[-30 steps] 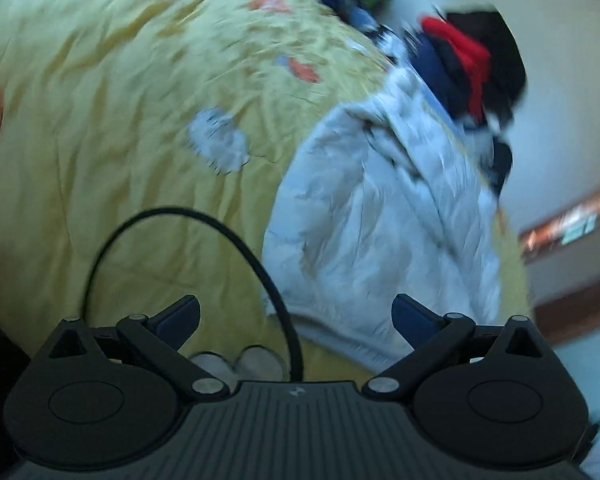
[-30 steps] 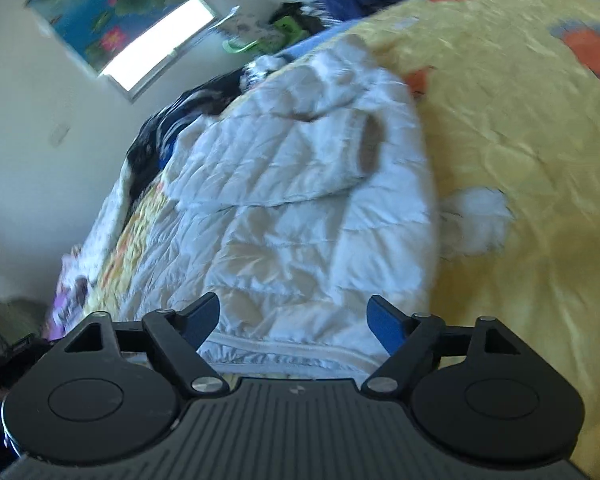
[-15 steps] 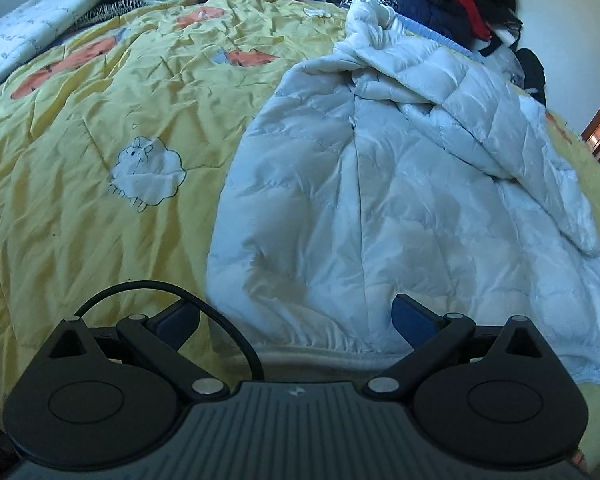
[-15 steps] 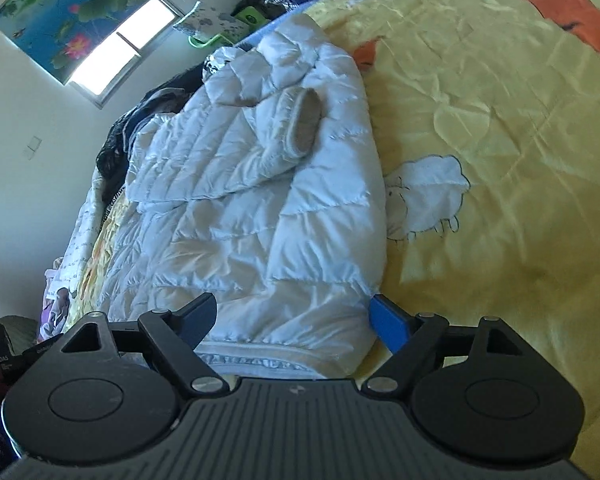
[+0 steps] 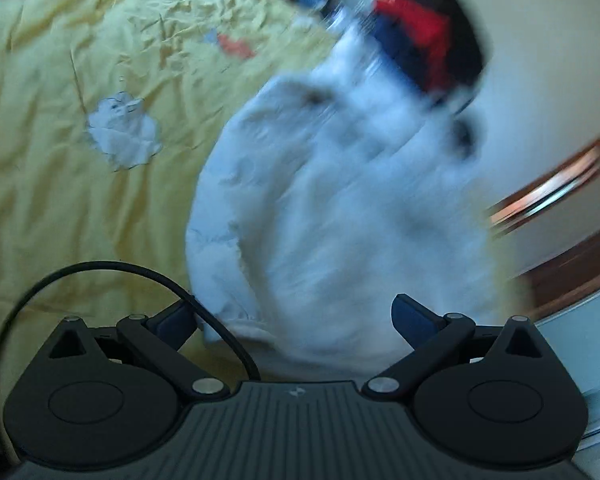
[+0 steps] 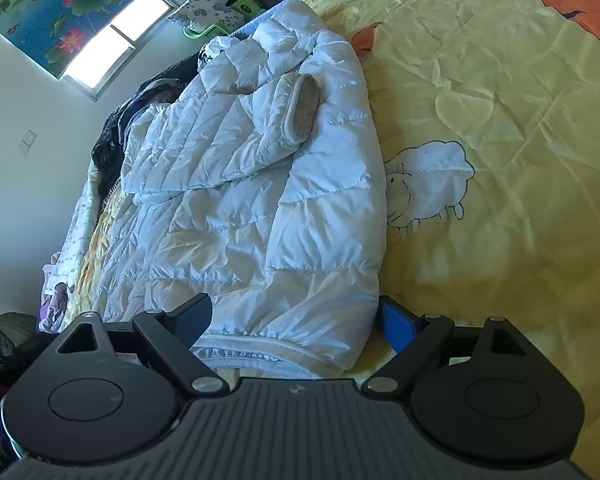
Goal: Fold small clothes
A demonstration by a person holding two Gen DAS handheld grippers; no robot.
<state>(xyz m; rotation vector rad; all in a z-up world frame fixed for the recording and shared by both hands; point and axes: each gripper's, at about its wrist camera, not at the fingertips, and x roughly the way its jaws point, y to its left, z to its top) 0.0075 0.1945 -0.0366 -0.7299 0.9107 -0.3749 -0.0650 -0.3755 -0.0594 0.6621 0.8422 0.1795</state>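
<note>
A small white quilted puffer jacket (image 6: pixel 260 208) lies on a yellow quilt, one sleeve folded across its body with the grey-lined cuff (image 6: pixel 304 110) up. My right gripper (image 6: pixel 296 316) is open, jaws on either side of the jacket's hem corner. In the blurred left wrist view the same jacket (image 5: pixel 340 208) lies ahead. My left gripper (image 5: pixel 296 316) is open over the hem at the jacket's other side.
The yellow quilt (image 6: pixel 500 120) has sheep and carrot prints. A pile of red, navy and black clothes (image 5: pixel 428 36) sits beyond the jacket by the wall. Dark clothes (image 6: pixel 116 128) lie at the bed's far edge under a window (image 6: pixel 112 40). A black cable (image 5: pixel 100 270) loops beside the left gripper.
The left wrist view has swung and blurred; the jacket now sits to the right in it. The right gripper has edged closer to the hem corner. Both stay open.
</note>
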